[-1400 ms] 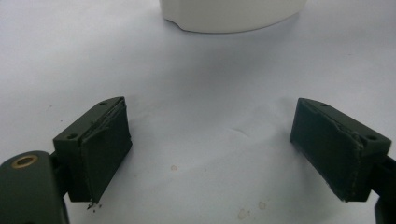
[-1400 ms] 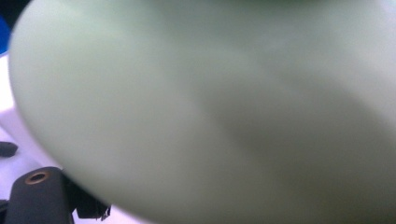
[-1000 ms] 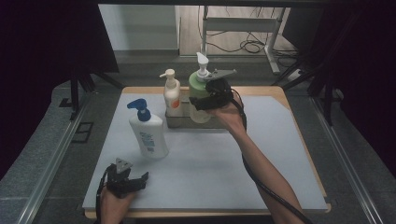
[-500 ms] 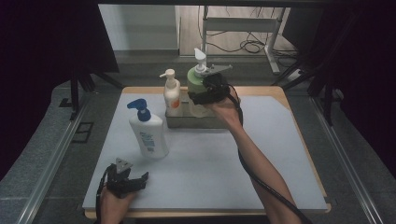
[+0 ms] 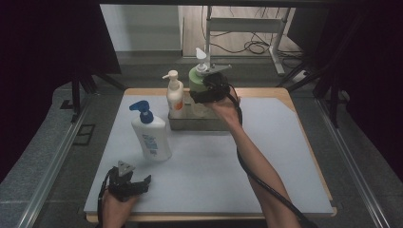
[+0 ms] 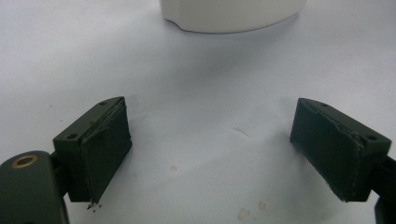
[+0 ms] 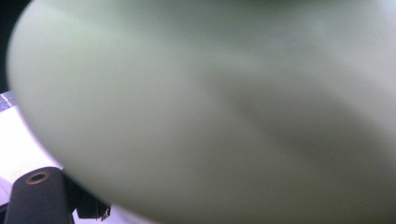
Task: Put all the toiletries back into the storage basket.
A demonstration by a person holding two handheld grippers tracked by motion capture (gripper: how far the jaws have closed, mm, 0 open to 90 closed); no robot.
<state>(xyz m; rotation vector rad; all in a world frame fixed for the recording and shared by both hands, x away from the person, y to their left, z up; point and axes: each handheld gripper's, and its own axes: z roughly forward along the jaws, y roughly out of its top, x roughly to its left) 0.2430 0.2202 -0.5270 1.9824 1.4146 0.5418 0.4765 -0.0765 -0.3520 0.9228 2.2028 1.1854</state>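
Now, right gripper (image 5: 205,91) clamps the green pump bottle (image 5: 197,80) at its upper body, jaws set wide around it, over the back of the table (image 5: 285,156). In the right gripper view the pale green wall sits hard against the lens, blurred; pads themselves hidden, so contact is read from the high view.

Bottle position: upright or nearly so, base at or just inside the grey metal tray (image 5: 209,123). Cannot tell if it rests on the tray floor or hangs just above.

Handling, judged: bottle is big, round, smooth plastic, prob. heavy if full; fill level not visible. Wall likely flexes under squeeze and may slip or swing in a 2-pad grip. Best hold looks like mid to upper body, across the widest part, below the white pump head. Pump neck is thin and a poor hold.

Containers: tray holds 1 white bottle with orange label (image 5: 174,97) at its left end, upright. Rest of tray looks free for the green 1. Contents of bottles not visible.

White bottle with blue pump (image 5: 151,135) stands on the table, left of tray, well apart from it.

Left gripper (image 5: 127,183) rests at the near edge, jaws spread, nothing between them; white bottle base just ahead in the left gripper view.
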